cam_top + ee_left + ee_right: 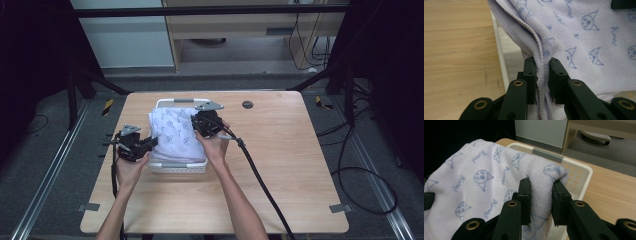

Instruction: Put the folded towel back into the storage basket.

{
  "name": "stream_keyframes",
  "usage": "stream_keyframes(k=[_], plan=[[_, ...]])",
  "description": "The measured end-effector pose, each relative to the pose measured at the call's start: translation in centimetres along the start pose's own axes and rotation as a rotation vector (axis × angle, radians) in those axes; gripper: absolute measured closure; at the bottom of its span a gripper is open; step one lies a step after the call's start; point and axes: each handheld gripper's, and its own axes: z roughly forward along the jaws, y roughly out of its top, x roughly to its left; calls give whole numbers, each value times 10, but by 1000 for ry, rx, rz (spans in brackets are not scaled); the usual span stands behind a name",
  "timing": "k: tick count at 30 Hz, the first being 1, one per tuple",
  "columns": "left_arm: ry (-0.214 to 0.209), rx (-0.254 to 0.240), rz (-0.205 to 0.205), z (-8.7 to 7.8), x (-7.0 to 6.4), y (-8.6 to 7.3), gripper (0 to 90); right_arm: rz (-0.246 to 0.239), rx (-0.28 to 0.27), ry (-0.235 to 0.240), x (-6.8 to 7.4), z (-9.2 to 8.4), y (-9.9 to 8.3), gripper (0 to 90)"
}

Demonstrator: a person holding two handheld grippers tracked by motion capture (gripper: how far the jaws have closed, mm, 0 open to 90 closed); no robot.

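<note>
On the wooden table [280, 160], toward its far middle, we record one white plastic basket [177, 167] with perforated walls and a grey handle strip on its rim. Over it lies one pale lilac towel [175, 132], printed with small blue cartoon faces and script (the wording is too small for us to read); it drapes across the basket and spills past the near and left rims.

Left gripper [134, 145]: held in the person's left hand at the basket's left side. In the left gripper view we see its jaws pressed onto a bunched, stitched edge of the towel [584, 37], the basket rim [500, 57] just beside them.

Right gripper [209, 122]: held in the person's right hand over the basket's right side, cable trailing toward the table's near edge. In the right gripper view its jaws pinch a thick fold of the towel [481, 177] near the basket's far corner [579, 173].
</note>
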Motion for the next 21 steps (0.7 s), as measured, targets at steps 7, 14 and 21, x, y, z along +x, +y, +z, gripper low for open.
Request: stream_keyframes(k=[7,14,21], plan=[[3,23,6,6,0,-3,769,11,17,-4,-1,5,-8,725],[11,40,10,10,0,-5,768,15,32,-5,-3,10,-14,724],[16,57,13,13,0,-7,767,17,53,-8,-2,14,-18,719]])
